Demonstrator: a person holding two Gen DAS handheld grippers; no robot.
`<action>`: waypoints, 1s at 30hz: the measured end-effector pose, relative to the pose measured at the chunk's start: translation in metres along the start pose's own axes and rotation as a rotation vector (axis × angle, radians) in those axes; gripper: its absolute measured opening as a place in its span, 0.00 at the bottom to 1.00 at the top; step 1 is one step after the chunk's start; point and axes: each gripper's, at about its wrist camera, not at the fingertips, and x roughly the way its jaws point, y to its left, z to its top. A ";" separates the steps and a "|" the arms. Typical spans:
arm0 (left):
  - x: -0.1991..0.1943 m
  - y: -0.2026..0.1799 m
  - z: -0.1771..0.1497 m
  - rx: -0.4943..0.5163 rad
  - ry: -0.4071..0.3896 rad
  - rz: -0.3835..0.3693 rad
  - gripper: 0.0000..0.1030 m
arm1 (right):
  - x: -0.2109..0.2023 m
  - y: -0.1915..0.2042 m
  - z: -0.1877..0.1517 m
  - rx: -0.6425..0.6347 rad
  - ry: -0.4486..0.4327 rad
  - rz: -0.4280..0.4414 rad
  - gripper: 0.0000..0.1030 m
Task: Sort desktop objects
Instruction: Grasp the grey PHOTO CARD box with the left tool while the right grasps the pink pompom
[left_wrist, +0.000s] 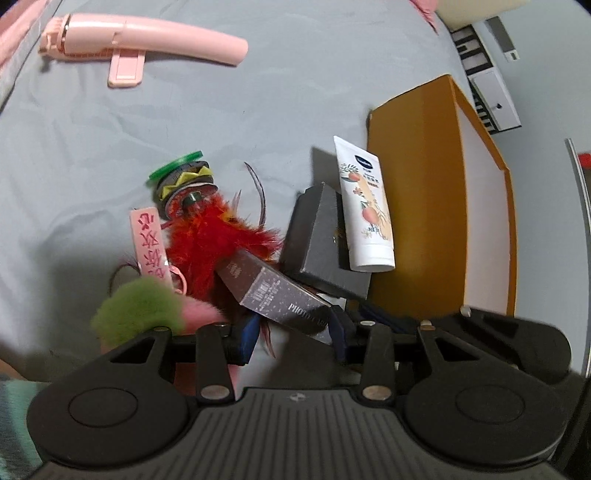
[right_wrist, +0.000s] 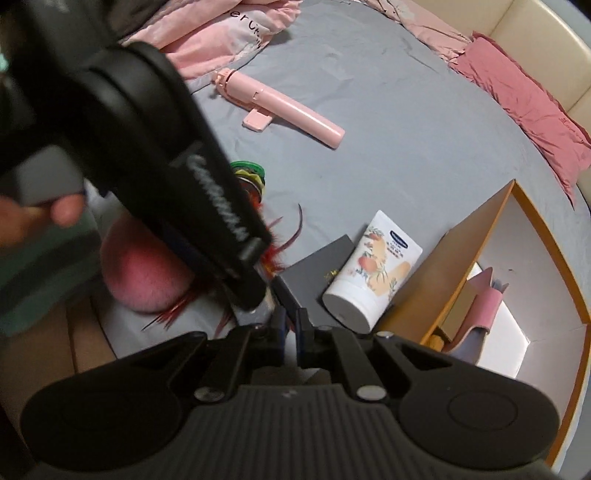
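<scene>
Grey bedsheet (left_wrist: 258, 92), items as found:

- Left gripper (left_wrist: 295, 328): jaws part-open, one either side of a speckled brown carton (left_wrist: 273, 291); can't tell if pads press on it. Carton lies tilted, far end on the red feather toy (left_wrist: 207, 236).
- Right gripper (right_wrist: 291, 328): clenched, jaws nearly touching, nothing seen betw. them; tips at near corner of dark grey box (right_wrist: 317, 269).
- Dark grey box: flat, betw. feather toy and orange box (left_wrist: 417, 206).
- White cream tube (left_wrist: 365, 206), peach print: lies across grey box edge, leaning on orange box's outer wall, cap end toward the cameras.
- Orange box: open, white inside; in right wrist view a pink item (right_wrist: 480, 310) sits in it.
- Pink selfie stick (left_wrist: 147, 40): far side of sheet, well apart from the pile.
- Green-lidded small jar (left_wrist: 181, 173): touching feather toy's far end.
- Pink tag w/ red characters (left_wrist: 151, 243) and green/pink pompom (left_wrist: 144, 314): left of feathers.
- Pink bedding (right_wrist: 517, 96): far edge.
- Hand (right_wrist: 37, 218): on the left gripper's handle, right wrist view.
</scene>
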 end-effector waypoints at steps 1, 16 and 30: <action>0.003 -0.001 0.001 -0.017 0.002 -0.002 0.46 | 0.000 -0.001 -0.001 0.003 0.003 0.012 0.06; 0.000 -0.004 0.003 -0.090 -0.037 0.039 0.49 | -0.004 0.011 -0.005 -0.126 -0.003 0.000 0.42; -0.001 0.002 -0.002 -0.095 -0.032 0.065 0.49 | 0.004 0.021 -0.001 0.068 0.037 0.115 0.25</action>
